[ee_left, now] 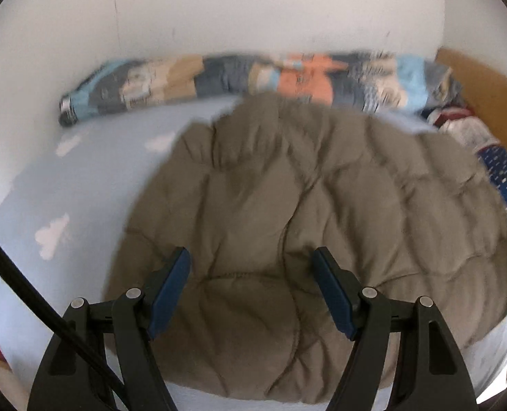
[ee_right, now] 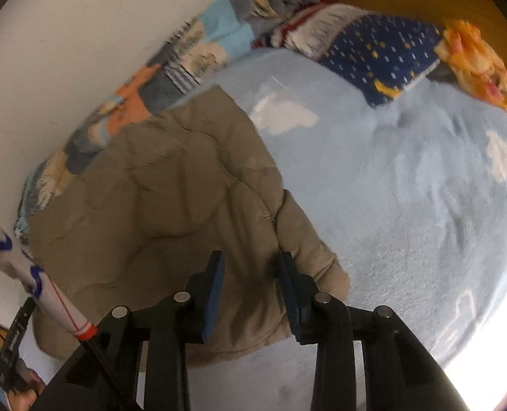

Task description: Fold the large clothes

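- The padded khaki jacket (ee_left: 304,226) lies spread on the light-blue bed cover (ee_left: 92,178), well in from the wall-side edge, where a rolled patchwork blanket (ee_left: 226,75) runs along the wall.
- In the right wrist view the jacket (ee_right: 157,205) runs long from the near edge of the bed toward that blanket; a sleeve-like end (ee_right: 308,260) sticks out on its right, toward the open cover (ee_right: 407,178).
- The right gripper (ee_right: 250,287) is nearer the work: it points down at that end. Its jaws stand narrowly apart and I cannot tell whether they pinch the cloth.
- The left gripper (ee_left: 251,291) hangs over the jacket's near middle, jaws wide and gripping nothing.
- Judgement: the next fold turns on carrying the right end inward across the long axis.
- A star-print navy cloth (ee_right: 387,51) lies at the far corner.
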